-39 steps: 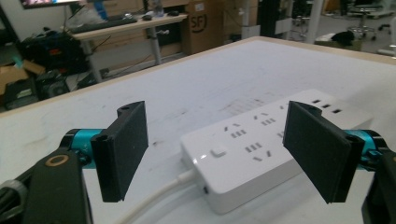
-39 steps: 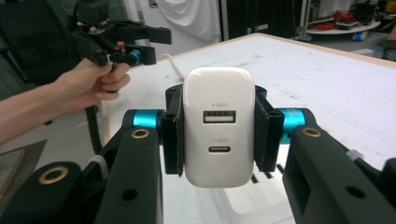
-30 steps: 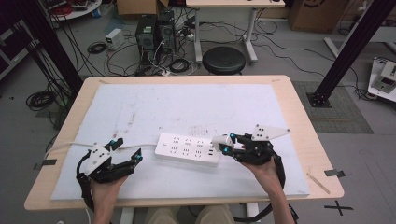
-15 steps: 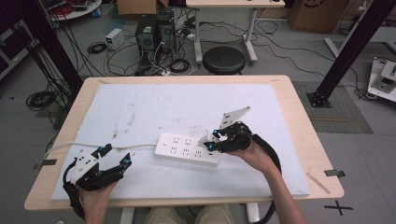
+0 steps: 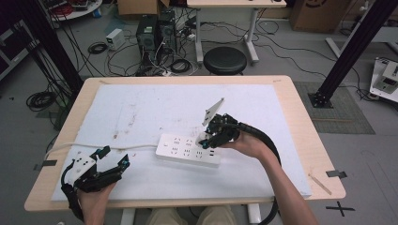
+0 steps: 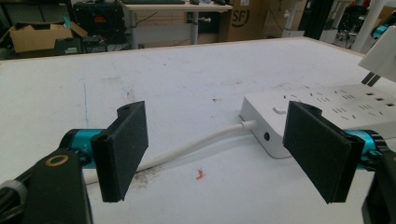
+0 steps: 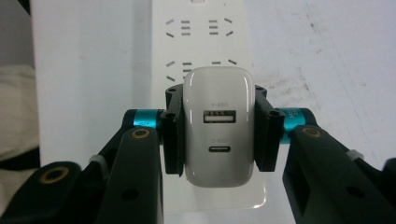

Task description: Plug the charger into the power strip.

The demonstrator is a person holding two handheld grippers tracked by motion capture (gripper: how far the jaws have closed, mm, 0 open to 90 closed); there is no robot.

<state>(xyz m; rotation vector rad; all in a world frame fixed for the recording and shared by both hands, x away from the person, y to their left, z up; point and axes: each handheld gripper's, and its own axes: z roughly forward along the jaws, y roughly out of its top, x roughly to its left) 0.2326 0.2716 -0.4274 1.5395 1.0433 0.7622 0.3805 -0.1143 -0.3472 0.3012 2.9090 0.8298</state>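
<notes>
- Charger (image 7: 218,133), a white USB block, sits clamped between the jaws of our right gripper (image 7: 217,135); the pads press on both its flanks, and its back face with two ports looks at that gripper's camera.
- In the right gripper view its prongs are hidden behind its own body, so we cannot tell there whether they touch the sockets of the power strip (image 7: 201,42) beneath it.
- From the left gripper view we catch only a corner of the charger (image 6: 380,58) at the right edge, cut off by the frame, with two metal prongs showing above the power strip (image 6: 327,109), apart from its top.
- In the high view the right gripper (image 5: 212,138) hovers over the right part of the power strip (image 5: 180,149); the charger there is too small and too covered by the jaws to make out.
- Our left gripper (image 5: 112,157) rests near the table's front left, well apart from the strip, jaws spread wide with nothing between them.
- Between those jaws we see the strip's white cable (image 6: 196,144) running across the white mat (image 6: 187,70); its far end runs off the table (image 5: 300,117) edge and out of our sight.
- A small red speck (image 6: 200,175) lies by the cable; what it is, we cannot say.
</notes>
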